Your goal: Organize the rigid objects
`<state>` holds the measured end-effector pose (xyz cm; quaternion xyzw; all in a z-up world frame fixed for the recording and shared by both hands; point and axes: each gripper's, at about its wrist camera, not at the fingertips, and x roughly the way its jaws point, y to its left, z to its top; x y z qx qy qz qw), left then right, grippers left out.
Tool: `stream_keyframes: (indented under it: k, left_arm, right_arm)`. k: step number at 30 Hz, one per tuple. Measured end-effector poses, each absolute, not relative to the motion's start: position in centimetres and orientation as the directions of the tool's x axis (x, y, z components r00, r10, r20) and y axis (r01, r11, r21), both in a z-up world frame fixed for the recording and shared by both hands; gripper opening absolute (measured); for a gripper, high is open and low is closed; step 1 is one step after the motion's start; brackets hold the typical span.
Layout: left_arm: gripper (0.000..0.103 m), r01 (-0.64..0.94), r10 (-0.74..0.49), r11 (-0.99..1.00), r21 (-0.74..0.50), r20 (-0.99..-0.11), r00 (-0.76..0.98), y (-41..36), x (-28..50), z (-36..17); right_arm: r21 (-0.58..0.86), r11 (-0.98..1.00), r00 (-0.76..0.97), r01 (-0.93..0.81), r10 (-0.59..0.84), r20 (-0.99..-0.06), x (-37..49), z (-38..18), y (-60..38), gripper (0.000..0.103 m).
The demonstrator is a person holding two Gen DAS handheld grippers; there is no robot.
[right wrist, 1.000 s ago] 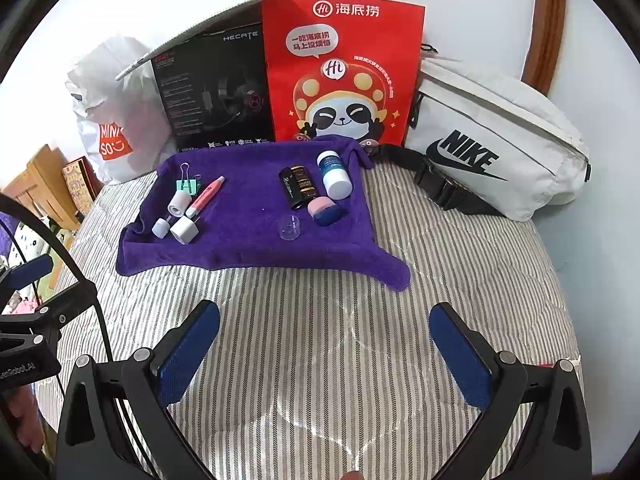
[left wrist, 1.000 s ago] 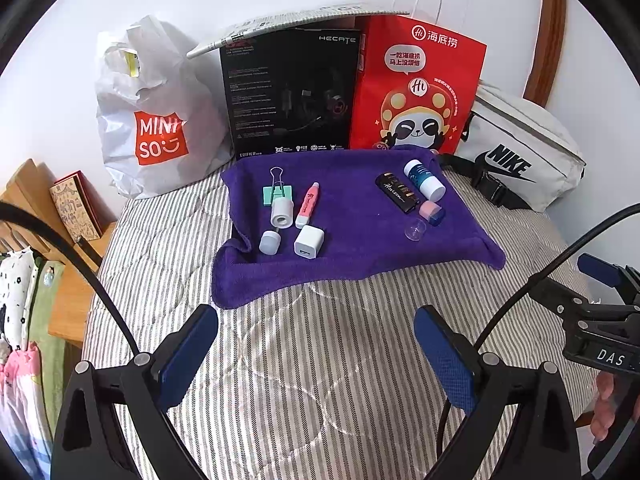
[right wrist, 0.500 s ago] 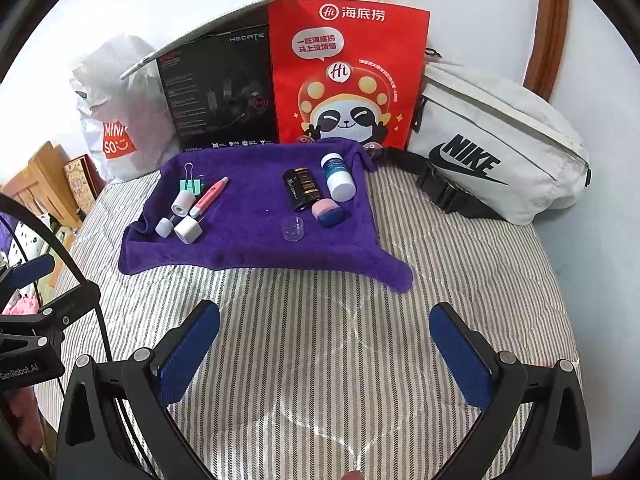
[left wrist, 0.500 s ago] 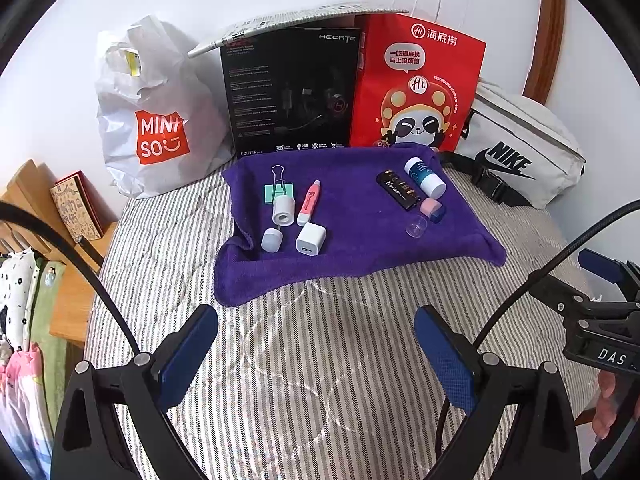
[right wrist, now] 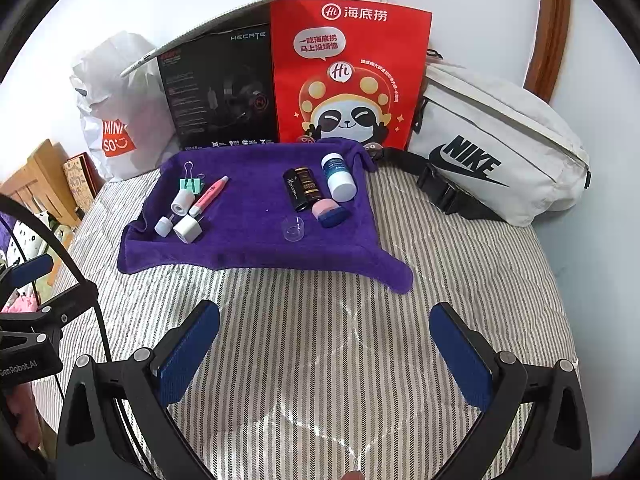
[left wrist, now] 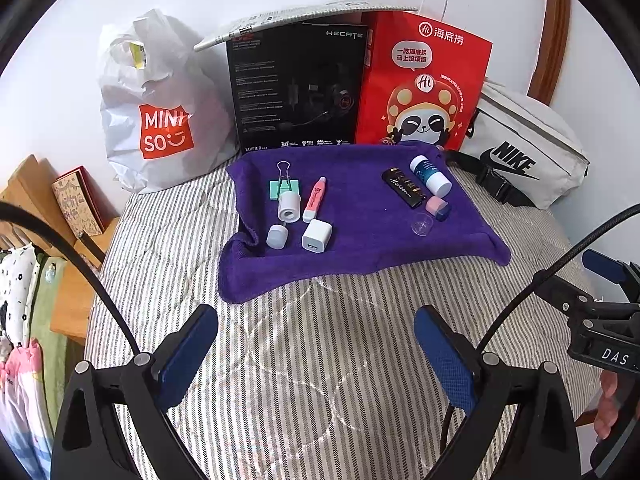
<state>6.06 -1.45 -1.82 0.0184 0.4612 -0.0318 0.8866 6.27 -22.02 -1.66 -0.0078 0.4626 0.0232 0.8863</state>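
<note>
A purple towel (left wrist: pixel 360 236) (right wrist: pixel 248 240) lies on the striped bed. On its left side lie a green binder clip (left wrist: pixel 283 188), a white cylinder (left wrist: pixel 289 207), a small white cap (left wrist: pixel 277 236), a pink pen (left wrist: pixel 314 199) and a white charger cube (left wrist: pixel 317 236) (right wrist: pixel 187 229). On its right side lie a black tube (left wrist: pixel 403 187) (right wrist: pixel 300 189), a white-and-blue bottle (left wrist: pixel 430 175) (right wrist: pixel 338 177), a pink-and-blue piece (left wrist: pixel 437 207) and a clear cap (left wrist: pixel 422 225) (right wrist: pixel 293 229). My left gripper (left wrist: pixel 316 356) and right gripper (right wrist: pixel 326 356) are open and empty, well short of the towel.
A white MINISO bag (left wrist: pixel 156 120), a black HECATE box (left wrist: pixel 296 92), a red panda paper bag (left wrist: pixel 424 92) and a white Nike waist bag (right wrist: pixel 496 148) stand along the wall. Wooden furniture (left wrist: pixel 36 200) borders the bed's left edge.
Both grippers have drifted slightly back and up; the towel and objects sit a little lower in each view. Nothing on the towel has moved.
</note>
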Motion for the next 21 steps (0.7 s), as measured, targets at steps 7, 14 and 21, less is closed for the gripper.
stream_keyframes:
  k: [7, 14, 21]
  left_arm:
    - [0.099, 0.073, -0.038, 0.997, 0.004, -0.819, 0.572, -1.46, 6.09, -1.81]
    - [0.099, 0.077, -0.039, 0.997, 0.006, -0.816, 0.577, -1.49, 6.03, -1.72]
    - [0.099, 0.077, -0.036, 0.997, 0.010, -0.814, 0.580, -1.66, 5.95, -1.65]
  right_arm:
    - [0.007, 0.999, 0.573, -0.047, 0.033, -0.819, 6.33, -1.70, -22.14, 0.103]
    - [0.006, 0.999, 0.574, -0.048, 0.032, -0.818, 6.27, -1.64, -22.19, 0.103]
    - [0.003, 0.999, 0.574, -0.048, 0.030, -0.818, 6.20, -1.60, -22.21, 0.103]
